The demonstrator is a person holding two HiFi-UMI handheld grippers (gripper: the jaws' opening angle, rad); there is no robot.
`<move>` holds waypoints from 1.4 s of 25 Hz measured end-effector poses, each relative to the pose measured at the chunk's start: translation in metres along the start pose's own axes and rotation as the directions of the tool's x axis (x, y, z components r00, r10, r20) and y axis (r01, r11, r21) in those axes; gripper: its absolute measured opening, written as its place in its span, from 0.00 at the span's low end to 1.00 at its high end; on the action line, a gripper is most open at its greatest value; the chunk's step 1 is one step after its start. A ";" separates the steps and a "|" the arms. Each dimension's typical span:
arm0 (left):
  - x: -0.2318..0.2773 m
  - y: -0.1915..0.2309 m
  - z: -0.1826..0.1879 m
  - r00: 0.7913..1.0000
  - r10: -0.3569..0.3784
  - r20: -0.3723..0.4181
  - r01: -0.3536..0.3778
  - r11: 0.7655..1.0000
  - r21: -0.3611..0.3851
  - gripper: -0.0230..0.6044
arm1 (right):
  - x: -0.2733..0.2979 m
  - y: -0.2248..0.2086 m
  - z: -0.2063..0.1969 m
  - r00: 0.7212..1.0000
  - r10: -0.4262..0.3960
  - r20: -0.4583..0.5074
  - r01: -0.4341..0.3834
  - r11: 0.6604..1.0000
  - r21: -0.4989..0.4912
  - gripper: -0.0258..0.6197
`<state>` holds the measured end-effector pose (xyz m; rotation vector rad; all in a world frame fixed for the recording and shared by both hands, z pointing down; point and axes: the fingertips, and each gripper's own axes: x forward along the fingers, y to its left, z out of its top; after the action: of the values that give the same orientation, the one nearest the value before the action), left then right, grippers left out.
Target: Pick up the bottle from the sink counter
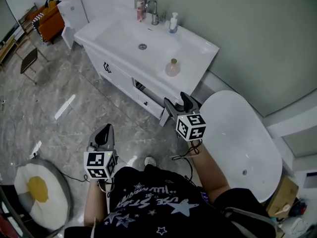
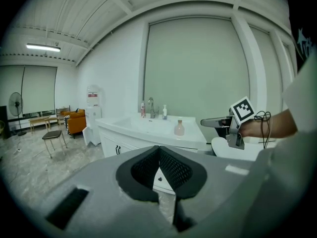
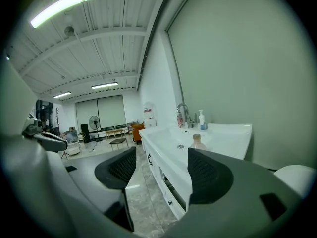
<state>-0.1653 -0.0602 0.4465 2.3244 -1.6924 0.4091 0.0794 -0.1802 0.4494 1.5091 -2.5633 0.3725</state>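
You are still on the approach. Your left claw point(image 1: 103, 132) hangs closed and empty. Your right claw point(image 1: 177, 106) stands wide open, holding nothing. The pink bottle point(image 1: 172, 68) sits well ahead, near the surface's point(image 1: 200, 47) front edge. Next, reach forward and straddle it.

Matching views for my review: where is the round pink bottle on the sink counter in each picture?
Head view: bottle upper middle, at the counter's near edge.
Left gripper view: bottle at centre, on the counter's right part.
Right gripper view: bottle just right of centre, slightly low.
Shared landmark: the faucet, at the counter's back.
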 end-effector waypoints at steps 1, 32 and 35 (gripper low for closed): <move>0.004 -0.001 0.004 1.000 -0.005 0.001 0.005 1.000 0.002 0.07 | 0.001 -0.004 0.001 1.000 -0.006 -0.001 0.006 1.000 0.006 0.52; 0.311 0.013 0.116 0.917 -0.394 -0.063 0.398 0.914 0.084 0.07 | 0.168 -0.136 0.014 0.957 -0.261 -0.128 0.269 0.962 0.048 0.52; 0.336 0.007 0.119 0.896 -0.435 -0.090 0.443 0.892 0.094 0.07 | 0.181 -0.143 0.008 0.951 -0.269 -0.154 0.279 0.959 0.048 0.52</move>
<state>-0.0642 -0.4015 0.4566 2.6430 -1.0839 0.4911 0.1168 -0.4010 0.5062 1.7607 -2.2117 0.5178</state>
